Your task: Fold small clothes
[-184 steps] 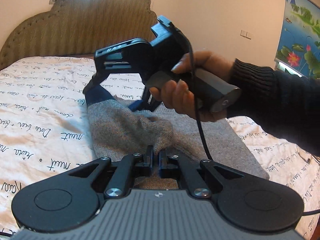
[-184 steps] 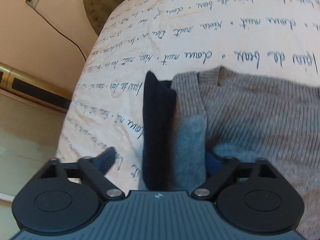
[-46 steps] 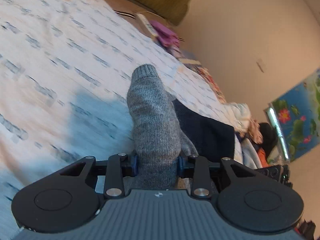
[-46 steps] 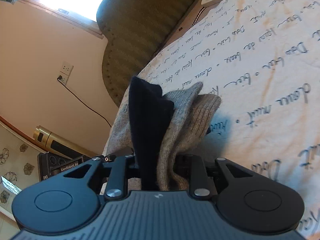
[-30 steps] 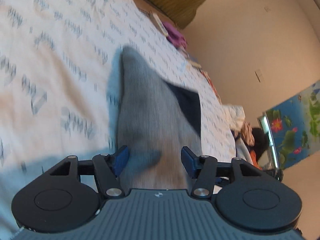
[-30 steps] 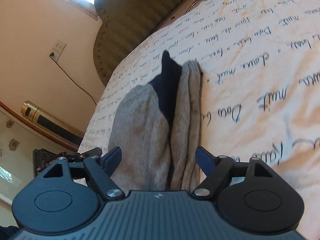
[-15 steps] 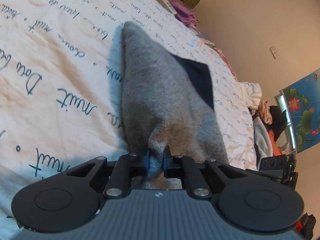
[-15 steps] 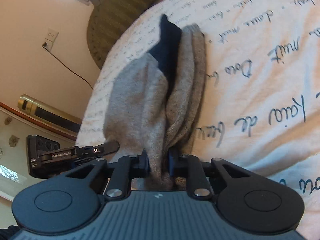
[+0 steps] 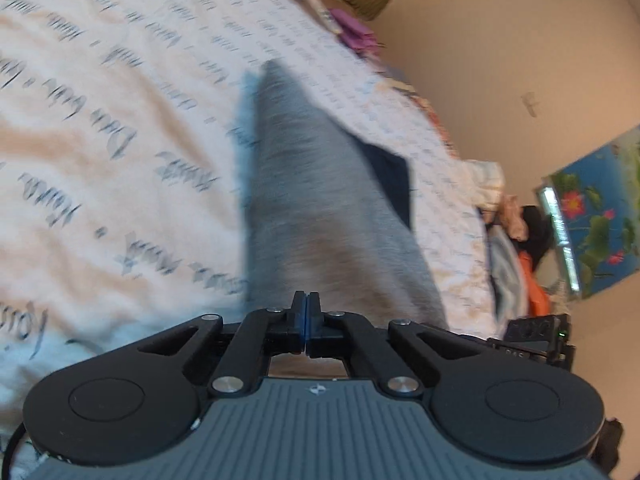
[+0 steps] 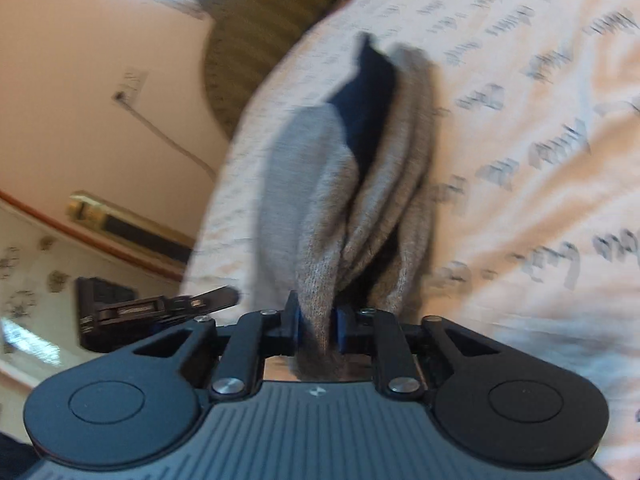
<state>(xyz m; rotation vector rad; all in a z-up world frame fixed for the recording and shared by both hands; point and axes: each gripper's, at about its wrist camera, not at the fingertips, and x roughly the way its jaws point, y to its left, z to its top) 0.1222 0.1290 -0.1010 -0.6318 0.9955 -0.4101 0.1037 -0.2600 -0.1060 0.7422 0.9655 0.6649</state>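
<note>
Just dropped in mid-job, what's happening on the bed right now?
A person holds a gripper in each hand and is folding a small grey knit sweater with a navy section, lying on the bedsheet printed with script. The right gripper is shut on a bunched edge of the sweater. The left gripper is fully closed at the garment's near edge, with no cloth visible between its fingers. Both views are motion-blurred.

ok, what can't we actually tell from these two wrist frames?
- Left wrist: whether the shut left gripper pinches the grey sweater; fingers meet, blur hides any fabric.
- Both views: script on the bedsheet is motion-blurred, unreadable.
- Right wrist: sweater's near end, hidden behind the right gripper.
</note>
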